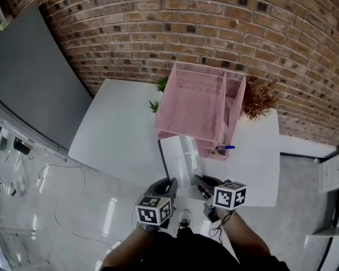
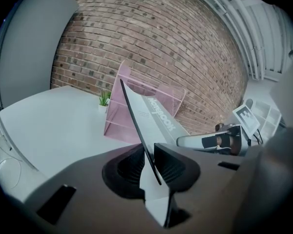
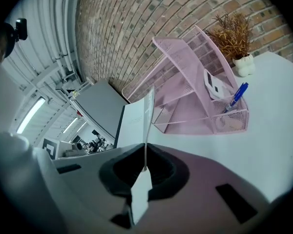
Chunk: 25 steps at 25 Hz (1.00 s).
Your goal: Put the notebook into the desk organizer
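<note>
Notebook (image 1: 179,158) edge sits hidden inside left claw (image 1: 173,183) and right claw (image 1: 199,180).

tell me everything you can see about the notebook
The notebook is thin, with a pale grey cover printed "Notebook" and a dark edge. It is held tilted above the white table, far end by the front of the pink mesh organizer, not inside. The left gripper clamps its near end; the right gripper pinches a thin edge.
</note>
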Tool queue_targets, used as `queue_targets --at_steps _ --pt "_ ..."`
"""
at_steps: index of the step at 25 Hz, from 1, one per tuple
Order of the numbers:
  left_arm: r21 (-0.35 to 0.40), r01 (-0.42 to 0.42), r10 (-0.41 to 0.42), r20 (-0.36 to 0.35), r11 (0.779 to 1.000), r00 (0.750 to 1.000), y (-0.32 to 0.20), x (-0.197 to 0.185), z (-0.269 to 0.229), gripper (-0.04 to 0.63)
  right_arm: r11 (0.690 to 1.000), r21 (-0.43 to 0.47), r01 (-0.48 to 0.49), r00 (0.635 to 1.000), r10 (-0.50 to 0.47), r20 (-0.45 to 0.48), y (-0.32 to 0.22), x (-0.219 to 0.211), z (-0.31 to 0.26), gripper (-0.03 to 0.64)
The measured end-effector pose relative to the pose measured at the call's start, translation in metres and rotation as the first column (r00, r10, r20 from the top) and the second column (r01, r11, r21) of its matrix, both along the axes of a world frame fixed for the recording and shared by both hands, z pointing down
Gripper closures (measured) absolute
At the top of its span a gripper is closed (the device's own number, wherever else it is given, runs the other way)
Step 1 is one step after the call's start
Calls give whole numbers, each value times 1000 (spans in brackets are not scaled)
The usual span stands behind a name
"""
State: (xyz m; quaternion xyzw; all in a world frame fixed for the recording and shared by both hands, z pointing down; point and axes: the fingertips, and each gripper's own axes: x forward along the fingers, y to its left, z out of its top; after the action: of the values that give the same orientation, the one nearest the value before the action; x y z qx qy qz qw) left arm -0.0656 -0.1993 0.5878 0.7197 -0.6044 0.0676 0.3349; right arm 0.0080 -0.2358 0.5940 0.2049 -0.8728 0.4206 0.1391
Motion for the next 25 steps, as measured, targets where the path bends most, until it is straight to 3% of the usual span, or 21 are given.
queue_targets --at_steps 15,25 --pt "17 -62 60 68 998 996 -49 -5 -5 501 994 -56 -92 993 96 72 -48 1 -8 604" --pt "16 -148 145 120 989 982 -73 -26 -3 479 974 -79 -213 972 220 83 -82 -10 -9 604"
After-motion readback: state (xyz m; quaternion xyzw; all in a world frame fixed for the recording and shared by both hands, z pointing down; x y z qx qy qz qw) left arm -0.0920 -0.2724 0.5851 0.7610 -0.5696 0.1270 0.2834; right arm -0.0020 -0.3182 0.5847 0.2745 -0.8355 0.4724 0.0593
